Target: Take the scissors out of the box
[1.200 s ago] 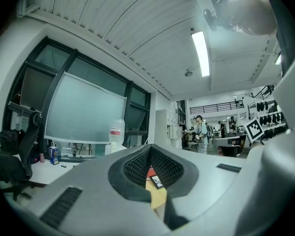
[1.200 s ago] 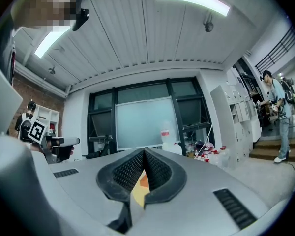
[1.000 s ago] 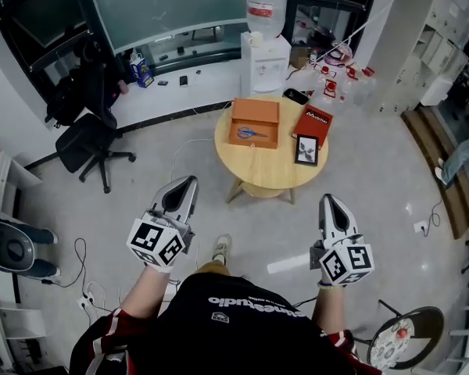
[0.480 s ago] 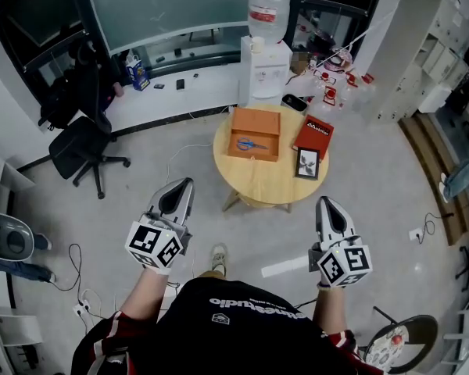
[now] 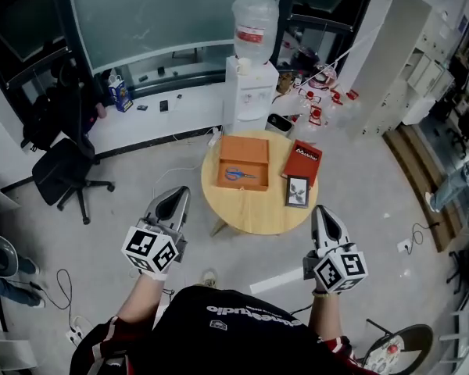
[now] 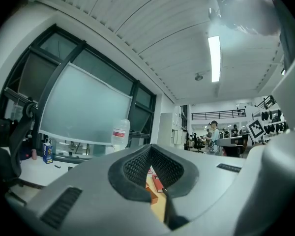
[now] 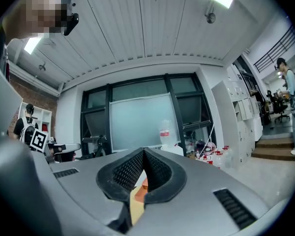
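An open orange box (image 5: 243, 162) sits on the round wooden table (image 5: 254, 209), with blue-handled scissors (image 5: 238, 174) lying inside it. My left gripper (image 5: 177, 195) hangs in the air short of the table's left edge, jaws together and empty. My right gripper (image 5: 324, 213) hovers by the table's near right edge, also shut with nothing in it. In the left gripper view the left gripper (image 6: 150, 149) has its pads meeting at the tips, a slice of the table and box showing behind. The right gripper (image 7: 143, 154) looks the same in the right gripper view.
On the table right of the box lie a red book (image 5: 303, 161) and a small framed picture (image 5: 297, 191). A water dispenser (image 5: 250, 92) stands behind the table. A black office chair (image 5: 59, 180) is at the left. White cabinets (image 5: 410, 76) line the right side.
Both grippers have come closer to the table, which now sits lower and nearer in the head view. The jaws stayed shut throughout.
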A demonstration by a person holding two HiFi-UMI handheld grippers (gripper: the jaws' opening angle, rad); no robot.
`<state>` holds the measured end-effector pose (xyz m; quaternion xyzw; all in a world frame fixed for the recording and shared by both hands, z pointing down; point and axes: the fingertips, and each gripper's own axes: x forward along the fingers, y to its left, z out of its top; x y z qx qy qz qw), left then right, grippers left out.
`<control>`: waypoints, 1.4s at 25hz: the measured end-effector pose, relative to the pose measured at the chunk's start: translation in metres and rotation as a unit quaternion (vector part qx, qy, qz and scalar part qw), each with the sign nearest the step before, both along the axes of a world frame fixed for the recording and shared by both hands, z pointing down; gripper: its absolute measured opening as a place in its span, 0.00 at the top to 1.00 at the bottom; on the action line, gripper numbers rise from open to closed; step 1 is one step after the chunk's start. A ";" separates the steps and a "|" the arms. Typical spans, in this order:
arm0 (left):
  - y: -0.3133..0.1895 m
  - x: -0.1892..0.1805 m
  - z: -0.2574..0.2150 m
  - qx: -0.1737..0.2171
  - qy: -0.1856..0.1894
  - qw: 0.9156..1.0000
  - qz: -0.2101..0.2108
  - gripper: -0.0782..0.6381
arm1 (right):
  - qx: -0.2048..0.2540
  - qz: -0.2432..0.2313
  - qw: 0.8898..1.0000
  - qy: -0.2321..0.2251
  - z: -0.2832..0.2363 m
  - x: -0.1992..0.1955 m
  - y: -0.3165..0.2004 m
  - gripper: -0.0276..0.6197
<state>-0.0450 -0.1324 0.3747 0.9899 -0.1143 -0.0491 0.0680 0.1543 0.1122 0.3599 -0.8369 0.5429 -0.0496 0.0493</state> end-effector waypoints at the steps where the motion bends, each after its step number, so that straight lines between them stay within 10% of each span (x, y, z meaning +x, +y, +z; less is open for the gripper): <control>1: -0.008 0.005 -0.003 0.004 0.002 1.000 0.004 0.87 | 0.002 0.004 1.000 0.000 -0.002 0.005 -0.006 0.92; 18: -0.114 0.034 -0.002 0.027 0.014 0.999 0.021 0.87 | -0.006 0.026 0.999 0.018 -0.006 0.030 -0.109 0.92; 35: -0.133 0.061 -0.002 0.022 0.014 0.999 -0.022 0.87 | -0.018 -0.050 0.998 0.020 0.002 0.068 -0.166 0.92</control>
